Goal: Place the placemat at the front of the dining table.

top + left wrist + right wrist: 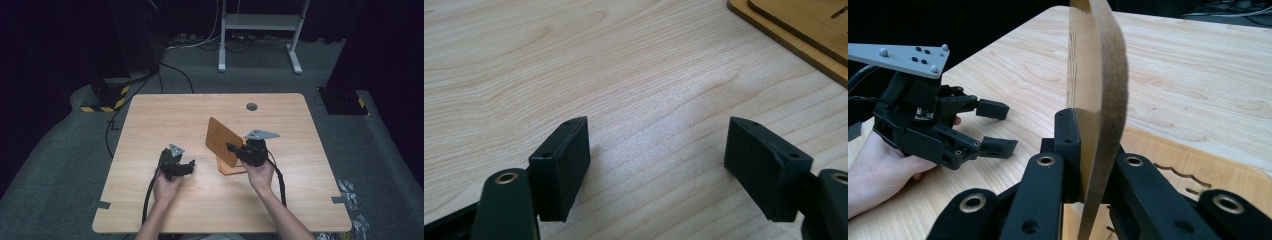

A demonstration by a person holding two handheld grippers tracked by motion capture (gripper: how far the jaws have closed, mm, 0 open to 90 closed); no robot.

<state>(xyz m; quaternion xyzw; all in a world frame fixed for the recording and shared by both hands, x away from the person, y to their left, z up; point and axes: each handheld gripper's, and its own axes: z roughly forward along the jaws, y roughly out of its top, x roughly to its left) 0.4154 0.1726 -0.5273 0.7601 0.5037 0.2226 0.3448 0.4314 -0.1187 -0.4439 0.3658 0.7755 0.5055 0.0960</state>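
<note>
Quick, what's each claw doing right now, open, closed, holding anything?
Left claw: open, nothing between its jaws, above the bare table.
Right claw: closed on the thin wooden board.

Both forearms are coming in bare, with no sleeves showing. The left gripper is showing a black, angular body with a small grey three-cornered plate on top, and a black cable is trailing back along the arm. The right gripper is wearing a larger grey plate dotted with dark screws (five or so), its own black cable looping behind. The jaws are ending in flat black blocks with small holes, and brass-ringed pivots are glinting on the black linkage arms.
</note>
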